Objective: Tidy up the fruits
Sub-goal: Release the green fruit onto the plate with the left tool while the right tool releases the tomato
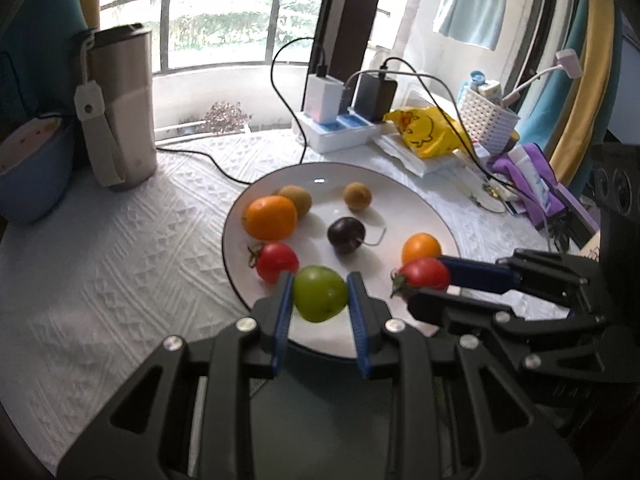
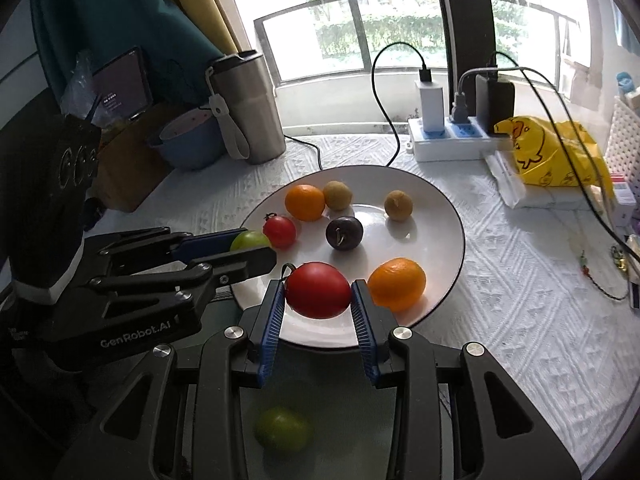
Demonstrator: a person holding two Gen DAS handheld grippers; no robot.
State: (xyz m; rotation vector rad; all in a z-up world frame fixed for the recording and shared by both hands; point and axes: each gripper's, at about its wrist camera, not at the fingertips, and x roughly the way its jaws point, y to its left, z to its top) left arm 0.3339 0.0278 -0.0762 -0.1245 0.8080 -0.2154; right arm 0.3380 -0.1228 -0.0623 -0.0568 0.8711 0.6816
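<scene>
Closest to your left wrist camera, the left gripper (image 1: 320, 300) is clamping a green fruit (image 1: 319, 298) between its blue pads, over the near rim of the white plate (image 1: 420, 196). Just to its right, your right gripper (image 2: 318, 294) is squeezing a red tomato (image 2: 318, 290) the same way, also above the plate's near edge, so both sets of fingers are closing on fruit rather than standing empty. On the plate you are looking at a smaller red tomato (image 1: 276, 261) near the left rim, a large orange (image 1: 271, 217) behind it, a dark plum (image 1: 346, 234) in the middle, a small orange (image 1: 421, 247) at the right, and two brownish fruits (image 1: 357, 196) toward the far side. One more green fruit (image 2: 284, 434) is lying nearer than the plate, low in the right wrist view, blurred. You seem to be in the carrying step, bringing two fruits at once, though I cannot tell whether either one is touching the plate yet. Next, you are probably needing a free patch for each: the near part of the plate is looking bare between the two tomatoes. Round fruit is likely to roll once you let go, so lowering each until it rests before easing the pads apart seems wise, and you are working close enough that the two grippers could bump.
</scene>
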